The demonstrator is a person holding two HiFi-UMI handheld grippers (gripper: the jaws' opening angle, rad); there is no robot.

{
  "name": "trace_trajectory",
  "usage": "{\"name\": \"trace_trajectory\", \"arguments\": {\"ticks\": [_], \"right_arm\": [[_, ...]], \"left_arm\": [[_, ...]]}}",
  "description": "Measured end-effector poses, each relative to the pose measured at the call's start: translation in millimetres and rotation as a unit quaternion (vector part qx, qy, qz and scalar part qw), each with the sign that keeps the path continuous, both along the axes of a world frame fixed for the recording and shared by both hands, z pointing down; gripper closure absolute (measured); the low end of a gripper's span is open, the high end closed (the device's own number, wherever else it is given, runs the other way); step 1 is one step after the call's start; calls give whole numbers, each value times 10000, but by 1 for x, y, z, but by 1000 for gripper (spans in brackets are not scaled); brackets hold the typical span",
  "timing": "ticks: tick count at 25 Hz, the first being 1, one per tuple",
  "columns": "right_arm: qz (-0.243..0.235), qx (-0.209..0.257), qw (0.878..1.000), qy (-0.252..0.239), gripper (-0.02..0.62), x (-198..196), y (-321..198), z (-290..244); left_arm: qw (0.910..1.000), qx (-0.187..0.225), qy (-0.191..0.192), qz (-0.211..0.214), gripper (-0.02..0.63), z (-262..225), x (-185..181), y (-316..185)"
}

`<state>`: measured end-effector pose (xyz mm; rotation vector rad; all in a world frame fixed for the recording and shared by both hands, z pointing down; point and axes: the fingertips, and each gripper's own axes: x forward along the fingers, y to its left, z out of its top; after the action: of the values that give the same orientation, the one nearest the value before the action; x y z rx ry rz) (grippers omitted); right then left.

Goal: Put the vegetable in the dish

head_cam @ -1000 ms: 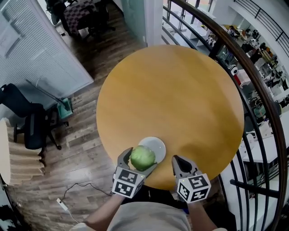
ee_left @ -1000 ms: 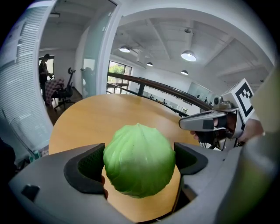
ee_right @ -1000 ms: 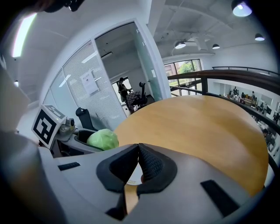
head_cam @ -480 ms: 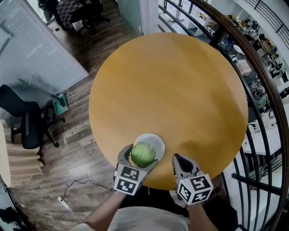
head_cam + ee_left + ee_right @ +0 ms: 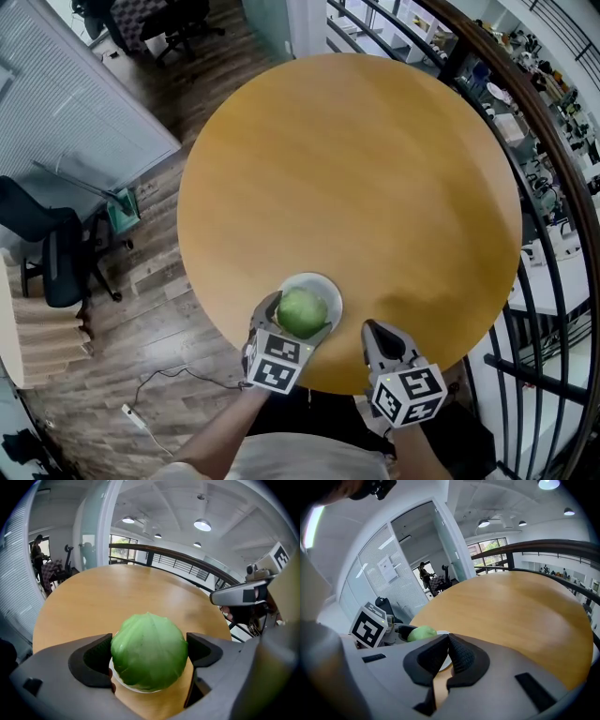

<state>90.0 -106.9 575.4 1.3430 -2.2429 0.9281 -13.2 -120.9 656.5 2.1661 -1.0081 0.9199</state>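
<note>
View from above: the left gripper [image 5: 300, 317] grasps a round green cabbage [image 5: 149, 651] between its jaws, directly over the white dish [image 5: 325, 288], which sits on the round table [image 5: 356, 169] near its 6 o'clock edge. Whether the cabbage already rests in the dish cannot be told. The right gripper [image 5: 446, 654], jaws clenched on nothing, waits at the dish's 4 o'clock. Likely hazards: the dish looks shallow and the cabbage round, so an off-centre or high release could let it roll out and over the nearby table edge, and a jaw dragged back carelessly could nudge the dish the same way. The rest of the table is bare and nothing blocks the placement. Off the table, a chair [image 5: 52, 253] stands at 9 o'clock and a railing [image 5: 553, 187] curves past 3 o'clock.
</note>
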Motion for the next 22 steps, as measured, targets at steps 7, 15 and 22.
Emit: {"name": "trace_trajectory", "arguments": {"ticks": [7,15,22], "right_arm": [[112,-76,9999,-15,571,9,1,9],[223,-125,9997,-58,572,15,2,12],[261,-172,9995,-97,571,18,5,14]], "left_arm": [[9999,-65,-85,57,121,15,9,-4],[9997,-201,-126,28,121,25,9,-5],[9994,-206,-248,98,121,31,12,-3]]}}
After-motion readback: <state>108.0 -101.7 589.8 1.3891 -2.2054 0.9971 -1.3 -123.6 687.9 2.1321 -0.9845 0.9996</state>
